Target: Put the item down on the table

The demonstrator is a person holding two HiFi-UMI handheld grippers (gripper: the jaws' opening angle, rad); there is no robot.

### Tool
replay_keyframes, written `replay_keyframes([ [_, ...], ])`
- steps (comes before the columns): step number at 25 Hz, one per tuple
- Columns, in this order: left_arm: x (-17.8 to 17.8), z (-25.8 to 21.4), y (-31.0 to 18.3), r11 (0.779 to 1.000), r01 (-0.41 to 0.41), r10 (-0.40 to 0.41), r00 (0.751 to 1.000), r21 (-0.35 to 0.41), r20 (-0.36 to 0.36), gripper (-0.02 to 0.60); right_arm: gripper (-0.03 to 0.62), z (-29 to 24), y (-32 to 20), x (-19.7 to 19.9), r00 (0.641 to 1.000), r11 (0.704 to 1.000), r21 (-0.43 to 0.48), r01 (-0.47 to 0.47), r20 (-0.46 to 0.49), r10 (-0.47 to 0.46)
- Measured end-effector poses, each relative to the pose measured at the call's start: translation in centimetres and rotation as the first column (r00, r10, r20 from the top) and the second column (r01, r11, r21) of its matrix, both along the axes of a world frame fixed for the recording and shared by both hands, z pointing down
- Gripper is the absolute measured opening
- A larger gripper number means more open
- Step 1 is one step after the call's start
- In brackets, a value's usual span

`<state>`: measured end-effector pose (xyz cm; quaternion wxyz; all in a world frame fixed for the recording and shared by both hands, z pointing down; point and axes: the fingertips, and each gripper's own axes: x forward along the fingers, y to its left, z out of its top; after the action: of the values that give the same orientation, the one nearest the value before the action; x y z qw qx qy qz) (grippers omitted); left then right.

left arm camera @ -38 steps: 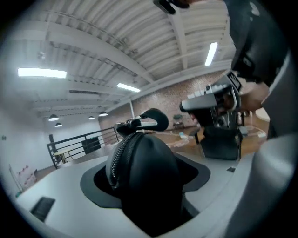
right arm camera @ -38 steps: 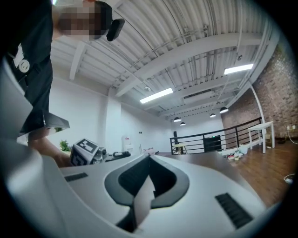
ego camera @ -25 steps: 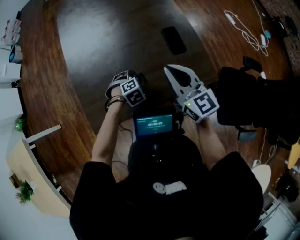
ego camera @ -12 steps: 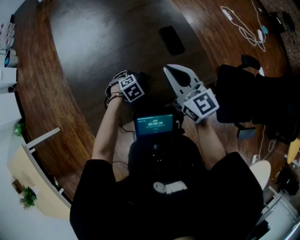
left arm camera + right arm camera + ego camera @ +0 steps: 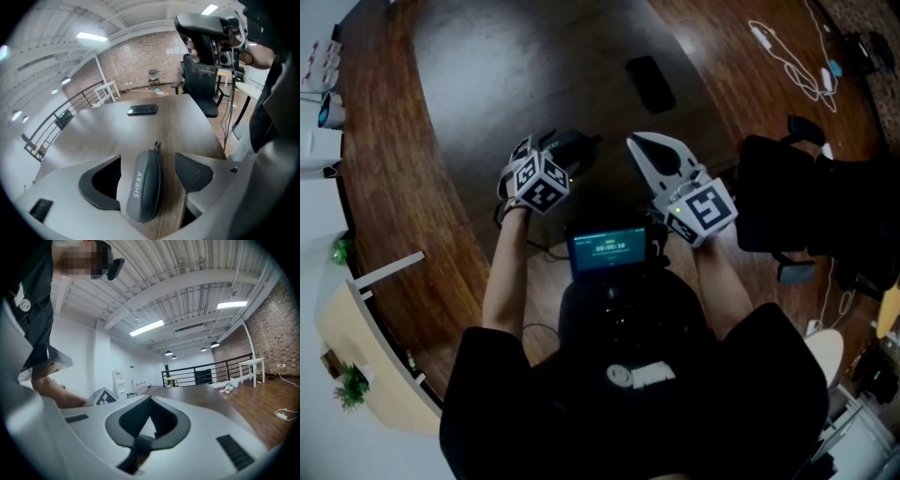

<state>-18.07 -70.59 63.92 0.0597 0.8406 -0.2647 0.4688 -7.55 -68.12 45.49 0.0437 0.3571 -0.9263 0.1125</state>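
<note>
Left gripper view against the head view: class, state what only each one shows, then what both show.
Only the left gripper view shows the brick wall, the railing and the lettering on the grey case lying on the table. Only the head view shows the white cable on the floor, the lit screen and a small plant. Both show the table, the dark phone on it and the black chair.

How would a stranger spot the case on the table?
On the curved wooden table, look between the just-opened jaws of the left gripper. There lies a grey zip case. Unlike the flat phone beyond, it is domed, lettered SHERY.
</note>
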Motion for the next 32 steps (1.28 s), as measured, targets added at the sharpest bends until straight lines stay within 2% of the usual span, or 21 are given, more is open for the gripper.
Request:
replay_keyframes([
  [2,-1.1,-3.8,-0.3,0.992,0.084,-0.076,0.994,0.099,-0.079,0.351,0.002,-0.5,0.8,0.1,1.0,1.0,0.007,0.003,0.011,-0.003],
  [4,-2.5,-7.9,0.9,0.96,0.195,-0.159,0.97,0.2,-0.182,0.279,0.002,-1.2,2.6,0.1,1.0,1.0,0.024,0.003,0.017,-0.003],
  [6,-4.0,-11.7,3.1,0.903,0.315,-0.231,0.929,0.292,-0.29,0.19,0.002,-1.8,4.8,0.0,1.0,0.999,0.05,0.013,0.024,-0.015],
  [8,-5.5,-15.0,5.0,0.829,0.426,-0.276,0.875,0.361,-0.398,0.084,0.002,-2.2,6.4,-0.1,0.999,0.996,0.081,0.031,0.029,-0.033],
  [9,-6.2,-16.3,5.6,0.794,0.475,-0.29,0.844,0.379,-0.451,0.021,0.002,-2.3,6.8,-0.2,0.999,0.996,0.088,0.036,0.028,-0.039],
  [11,-7.2,-18.3,6.4,0.743,0.552,-0.302,0.782,0.38,-0.546,0.002,0.002,-2.5,6.8,-0.3,0.999,0.995,0.089,0.041,0.03,-0.044],
  [13,-8.0,-19.3,6.8,0.711,0.599,-0.303,0.734,0.37,-0.608,0.001,0.002,-2.8,6.3,-0.6,0.998,0.994,0.103,0.046,0.045,-0.051],
  [15,-8.0,-19.8,8.5,0.686,0.633,-0.303,0.698,0.36,-0.649,0.001,0.002,-3.2,7.0,-0.3,0.997,0.993,0.103,0.052,0.059,-0.058],
  [18,-6.0,-21.4,14.9,0.647,0.682,-0.311,0.645,0.342,-0.698,0.002,0.002,-4.3,12.2,2.0,0.993,0.991,0.111,0.072,0.083,-0.081],
  [23,-4.0,-24.3,22.5,0.552,0.738,-0.31,0.613,0.387,-0.727,0.002,0.002,-4.4,18.0,4.2,0.987,0.986,0.117,0.119,0.095,-0.13],
  [25,-4.0,-25.0,25.0,0.524,0.764,-0.322,0.586,0.376,-0.743,0.002,0.002,-4.5,19.9,4.1,0.983,0.982,0.122,0.142,0.098,-0.154],
  [27,-4.6,-25.6,27.2,0.502,0.782,-0.326,0.567,0.37,-0.756,0.001,0.002,-4.7,21.6,3.5,0.979,0.978,0.132,0.162,0.104,-0.177],
  [30,-5.6,-26.4,29.7,0.482,0.783,-0.321,0.575,0.393,-0.753,0.002,0.002,-5.3,23.8,2.6,0.975,0.973,0.149,0.175,0.112,-0.192],
  [32,-5.8,-27.0,30.9,0.477,0.781,-0.315,0.58,0.404,-0.751,0.002,0.002,-5.8,24.7,2.6,0.975,0.974,0.157,0.166,0.12,-0.186],
])
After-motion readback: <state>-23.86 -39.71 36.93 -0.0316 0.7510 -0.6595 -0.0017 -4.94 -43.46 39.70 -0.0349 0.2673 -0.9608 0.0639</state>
